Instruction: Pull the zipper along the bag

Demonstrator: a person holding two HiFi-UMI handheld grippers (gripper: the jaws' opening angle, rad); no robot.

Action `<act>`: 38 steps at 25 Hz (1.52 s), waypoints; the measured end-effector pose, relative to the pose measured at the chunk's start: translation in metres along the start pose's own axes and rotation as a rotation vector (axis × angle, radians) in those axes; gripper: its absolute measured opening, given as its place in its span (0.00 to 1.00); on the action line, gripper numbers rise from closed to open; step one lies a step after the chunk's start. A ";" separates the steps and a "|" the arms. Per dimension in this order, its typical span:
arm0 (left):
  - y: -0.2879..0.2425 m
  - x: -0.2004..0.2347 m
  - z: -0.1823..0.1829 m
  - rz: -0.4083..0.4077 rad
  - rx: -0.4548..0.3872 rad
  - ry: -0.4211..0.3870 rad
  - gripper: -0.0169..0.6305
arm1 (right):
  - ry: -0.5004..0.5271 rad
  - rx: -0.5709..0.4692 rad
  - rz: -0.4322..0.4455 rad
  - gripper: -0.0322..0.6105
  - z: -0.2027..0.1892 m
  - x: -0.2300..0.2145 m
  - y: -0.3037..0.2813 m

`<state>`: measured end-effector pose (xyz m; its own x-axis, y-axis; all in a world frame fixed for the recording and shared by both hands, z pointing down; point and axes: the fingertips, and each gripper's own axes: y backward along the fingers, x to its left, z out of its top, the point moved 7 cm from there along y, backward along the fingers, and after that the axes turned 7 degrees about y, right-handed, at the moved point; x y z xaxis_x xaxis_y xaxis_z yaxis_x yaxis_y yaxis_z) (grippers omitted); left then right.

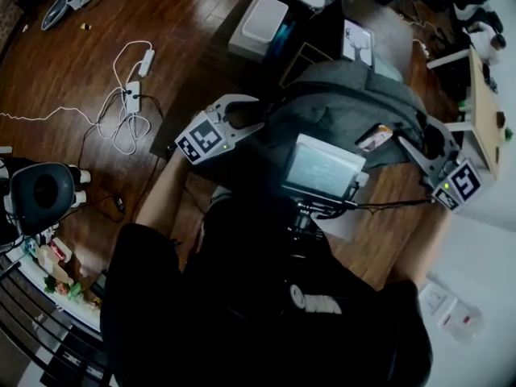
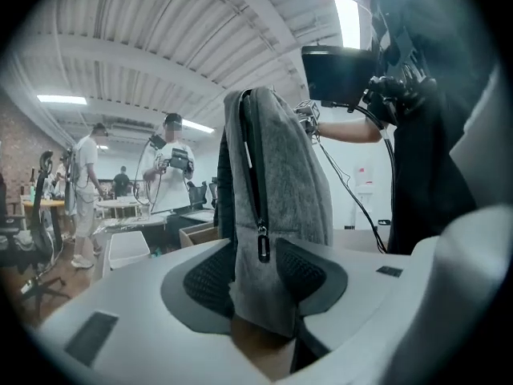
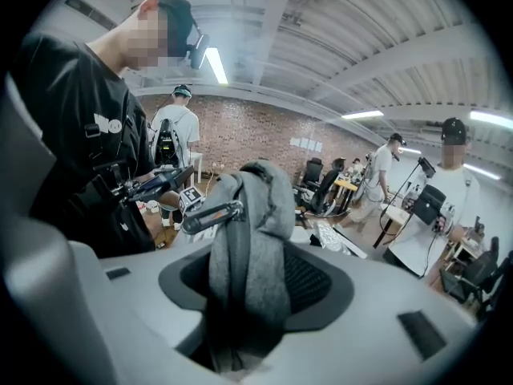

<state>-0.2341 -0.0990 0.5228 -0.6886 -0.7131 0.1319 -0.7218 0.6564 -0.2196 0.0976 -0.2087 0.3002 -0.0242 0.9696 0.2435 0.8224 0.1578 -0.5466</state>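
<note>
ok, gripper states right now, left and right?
Left gripper: closed on the grey backpack, pinching fabric by the zipper pull.
Right gripper: closed on a bunched fold of the grey backpack.

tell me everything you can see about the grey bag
The grey felt-like fabric backpack stands upright above a brown wooden surface. A dark zipper track runs up its edge, a metal zipper pull hanging low on it. The left gripper and right gripper each pinch a fold of its fabric from opposite ends.

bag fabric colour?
The backpack is heathered grey, with a dark zipper track. It shows best in the left gripper view.
</note>
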 end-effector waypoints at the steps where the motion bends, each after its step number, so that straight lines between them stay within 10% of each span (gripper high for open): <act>1: -0.002 -0.003 0.001 -0.003 -0.017 -0.012 0.26 | -0.003 0.000 -0.004 0.40 0.000 0.000 0.000; 13: -0.020 -0.018 -0.013 0.117 0.027 -0.199 0.15 | -0.015 0.010 -0.021 0.40 -0.006 -0.001 0.000; 29: -0.011 -0.018 -0.016 0.403 -0.011 -0.211 0.14 | -0.028 -0.004 -0.059 0.40 -0.002 0.005 -0.004; 38: -0.014 -0.022 -0.014 0.355 0.035 -0.194 0.15 | -0.011 -0.038 -0.031 0.40 0.006 0.003 -0.008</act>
<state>-0.2096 -0.0888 0.5367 -0.8664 -0.4787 -0.1424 -0.4361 0.8641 -0.2514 0.0879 -0.2059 0.3008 -0.0561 0.9664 0.2507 0.8421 0.1807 -0.5081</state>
